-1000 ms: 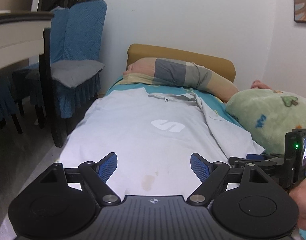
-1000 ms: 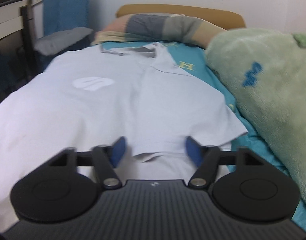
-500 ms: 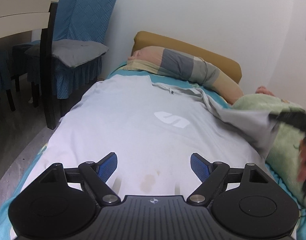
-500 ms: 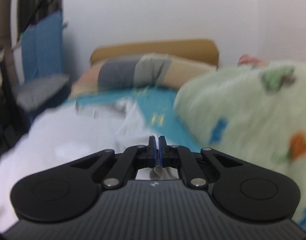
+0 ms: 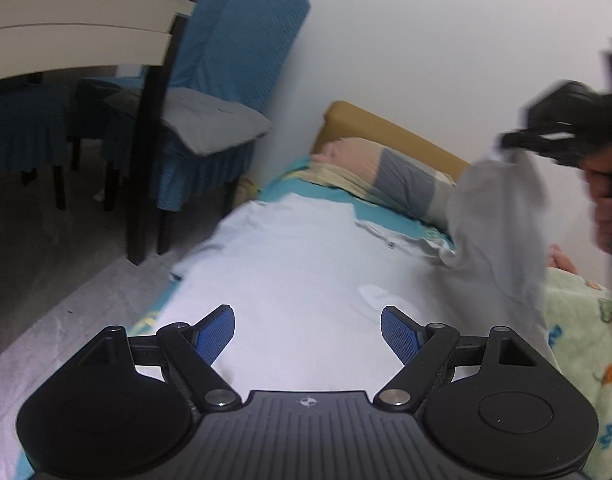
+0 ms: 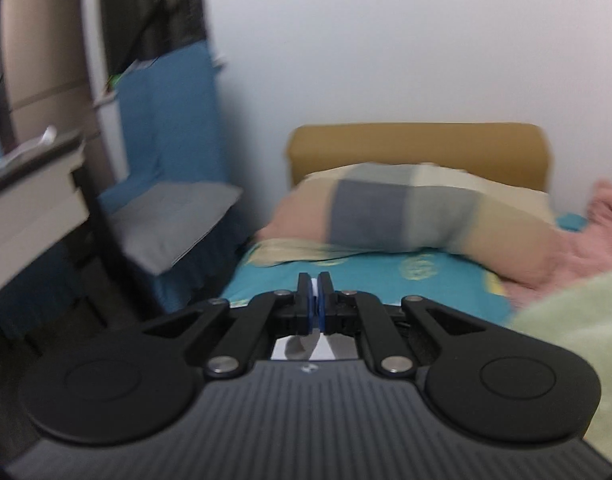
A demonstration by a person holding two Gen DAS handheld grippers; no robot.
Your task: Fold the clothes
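Right tool (image 6: 314, 294) pinches limp pale shirt (image 5: 306, 292).

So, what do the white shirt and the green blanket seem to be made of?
The white shirt looks like a thin, soft knit, maybe cotton: matte, and its lifted side hangs limp in folds from the right gripper. The green blanket looks like fleece or plush: its surface is fuzzy and matte, with printed cartoon figures. The exact fibre of either cannot be told.

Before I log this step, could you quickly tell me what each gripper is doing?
Left gripper: open, holding nothing, above the shirt.
Right gripper: closed on the shirt's edge, lifting it.
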